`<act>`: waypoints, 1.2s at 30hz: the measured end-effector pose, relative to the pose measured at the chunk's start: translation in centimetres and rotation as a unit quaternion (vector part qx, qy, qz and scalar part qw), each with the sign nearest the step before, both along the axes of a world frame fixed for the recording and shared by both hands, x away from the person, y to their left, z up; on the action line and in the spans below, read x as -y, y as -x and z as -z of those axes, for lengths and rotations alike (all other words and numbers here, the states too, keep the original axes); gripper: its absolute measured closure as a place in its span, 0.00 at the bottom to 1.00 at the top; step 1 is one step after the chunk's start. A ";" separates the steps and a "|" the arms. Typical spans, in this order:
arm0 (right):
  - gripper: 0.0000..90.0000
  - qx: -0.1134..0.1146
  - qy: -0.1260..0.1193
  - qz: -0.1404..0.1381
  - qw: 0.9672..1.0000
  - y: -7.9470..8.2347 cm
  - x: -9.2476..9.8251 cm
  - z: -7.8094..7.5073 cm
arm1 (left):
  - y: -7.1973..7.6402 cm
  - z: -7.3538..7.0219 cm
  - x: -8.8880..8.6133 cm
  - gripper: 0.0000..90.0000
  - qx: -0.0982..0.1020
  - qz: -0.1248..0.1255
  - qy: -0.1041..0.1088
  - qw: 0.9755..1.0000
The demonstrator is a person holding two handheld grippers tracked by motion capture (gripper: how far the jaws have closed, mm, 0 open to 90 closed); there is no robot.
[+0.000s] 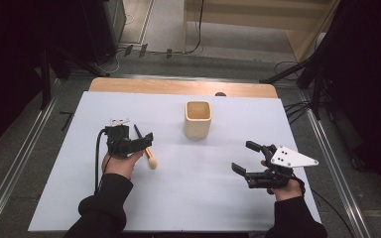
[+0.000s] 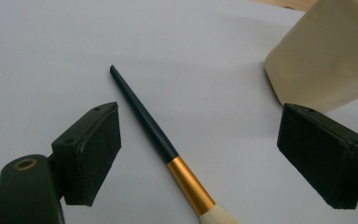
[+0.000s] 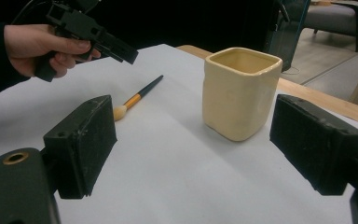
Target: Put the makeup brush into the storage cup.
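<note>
left claw (image 2: 198, 154) over brush (image 2: 163, 147) (open)

A lab: black curtains (image 1: 10, 59), floor rails (image 1: 15, 168), cables (image 1: 297, 106).

- Bright, even light on the white table sheet (image 1: 188, 198); the surroundings fall dark.
- Shadows are soft and faint.
- Near jaws look slightly blurred, perhaps out of focus.
</note>
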State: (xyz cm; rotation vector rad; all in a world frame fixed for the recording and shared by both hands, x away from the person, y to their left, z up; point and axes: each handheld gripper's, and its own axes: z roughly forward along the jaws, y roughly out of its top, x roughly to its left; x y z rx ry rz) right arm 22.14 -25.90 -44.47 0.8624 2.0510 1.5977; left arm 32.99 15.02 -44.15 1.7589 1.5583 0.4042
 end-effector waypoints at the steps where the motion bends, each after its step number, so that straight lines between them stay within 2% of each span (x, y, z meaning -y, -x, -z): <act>1: 0.17 0.000 0.000 0.000 1.000 0.0 0.0 0.0 | 0.0 0.0 0.0 0.16 0.000 0.000 0.000 1.000; 4: 0.17 -0.001 0.001 0.001 1.000 0.0 0.0 0.0 | -0.6 -0.1 0.2 0.16 -0.023 -0.011 -0.008 1.000; 5: 0.17 -0.001 0.001 0.001 1.000 0.0 0.0 0.0 | -0.8 -0.1 0.2 0.16 -0.036 -0.013 -0.008 0.999; 6: 0.17 -0.001 0.002 0.002 1.000 0.0 0.0 0.0 | -1.2 -0.1 0.3 0.16 -0.061 -0.014 -0.009 0.998; 7: 0.17 -0.001 0.002 0.002 1.000 0.0 0.0 0.0 | -1.2 -0.1 0.3 0.15 -0.061 -0.014 -0.009 0.998; 10: 0.17 -0.001 0.003 0.002 1.000 0.0 0.0 0.0 | -1.9 -0.3 0.6 0.15 -0.087 -0.020 -0.017 0.996; 11: 0.17 -0.001 0.003 0.002 1.000 0.0 0.0 0.0 | -2.1 -0.4 0.7 0.15 -0.091 -0.023 -0.018 0.995; 13: 0.17 -0.001 0.003 0.003 1.000 0.0 0.0 0.0 | -2.5 -0.6 1.0 0.15 -0.103 -0.025 -0.029 0.994; 14: 0.17 -0.001 0.003 0.004 1.000 0.0 0.0 0.0 | -2.9 -0.7 1.4 0.15 -0.120 -0.026 -0.031 0.992; 15: 0.17 -0.001 0.003 0.004 1.000 0.0 0.0 0.0 | -2.9 -0.7 1.4 0.15 -0.120 -0.026 -0.031 0.992; 17: 0.17 -0.001 0.004 0.004 1.000 0.0 0.0 0.0 | -3.4 -0.8 1.7 0.15 -0.140 -0.026 -0.033 0.989; 19: 0.17 -0.002 0.004 0.004 1.000 0.0 0.0 0.0 | -3.8 -0.9 2.0 0.16 -0.153 -0.027 -0.048 0.987; 22: 0.17 -0.001 0.003 0.004 1.000 0.0 0.1 0.0 | -4.4 -0.9 2.1 0.16 -0.180 -0.038 -0.038 0.982; 26: 0.17 -0.003 0.002 0.005 1.000 0.0 0.1 0.0 | -5.2 -0.9 2.3 0.16 -0.204 -0.051 -0.037 0.977; 27: 0.17 -0.003 0.002 0.005 1.000 0.0 0.1 0.0 | -5.6 -1.1 2.4 0.16 -0.220 -0.047 -0.036 0.974; 28: 0.17 -0.003 0.002 0.005 1.000 0.0 0.1 0.0 | -5.6 -1.1 2.4 0.18 -0.220 -0.047 -0.036 0.974; 31: 0.17 -0.004 0.002 0.005 1.000 0.1 0.1 0.0 | -6.2 -1.3 2.8 0.19 -0.238 -0.044 -0.049 0.969; 33: 0.17 -0.003 0.002 0.004 1.000 0.0 0.1 0.0 | -6.6 -1.3 2.9 0.19 -0.257 -0.052 -0.044 0.964; 35: 0.17 -0.004 0.002 0.005 1.000 0.0 0.1 0.0 | -6.9 -1.2 2.9 0.18 -0.268 -0.060 -0.041 0.961; 36: 0.17 -0.004 0.003 0.005 1.000 0.1 0.1 0.0 | -7.1 -1.1 3.2 0.18 -0.282 -0.063 -0.048 0.956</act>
